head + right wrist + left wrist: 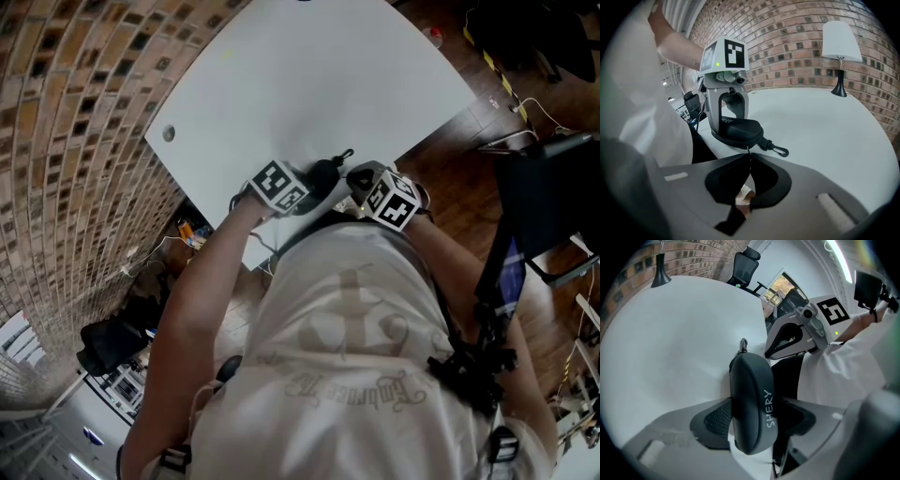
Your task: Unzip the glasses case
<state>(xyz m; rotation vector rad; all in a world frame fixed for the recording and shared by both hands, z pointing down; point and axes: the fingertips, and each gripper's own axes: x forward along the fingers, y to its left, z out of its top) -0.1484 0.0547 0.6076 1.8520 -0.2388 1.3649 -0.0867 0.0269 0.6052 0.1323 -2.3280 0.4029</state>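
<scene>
A dark grey glasses case point(752, 399) marked SHERY stands on edge at the near rim of the white table point(309, 84). My left gripper point(757, 420) is shut on it, one pad pressing each broad side. A black clip point(778, 150) hangs off the case's end. In the right gripper view the case point(738, 131) lies just beyond my right gripper point(749, 159), whose jaws are closed together on the thin zipper pull point(748, 152) leading from the case's seam. In the head view both grippers meet over the case point(323, 173), left gripper point(305, 192) and right gripper point(361, 183).
A white-shaded lamp point(840, 47) stands at the table's far side by the brick wall. An office chair point(745, 266) sits past the table's end. The person's body is close against the near table edge.
</scene>
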